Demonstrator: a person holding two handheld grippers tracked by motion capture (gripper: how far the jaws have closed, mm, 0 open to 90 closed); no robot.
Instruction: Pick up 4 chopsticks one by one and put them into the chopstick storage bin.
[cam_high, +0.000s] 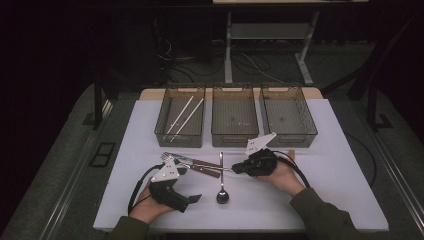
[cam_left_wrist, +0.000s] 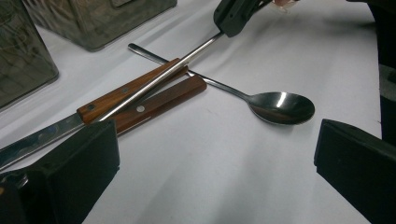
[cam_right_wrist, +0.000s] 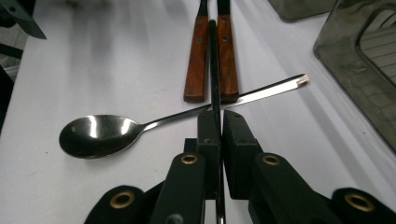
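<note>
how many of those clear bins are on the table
3, in a row along the far edge: the left bin holds two white sticks, then the middle bin and the right bin.

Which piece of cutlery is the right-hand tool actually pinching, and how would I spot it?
Start at the white table, in front of the three grey bins, where cutlery lies in a small heap. The right gripper has its fingers shut on a thin all-metal handle that lies along two wooden-handled pieces. Unlike them it is bare steel, and unlike the spoon it lies on top.
</note>
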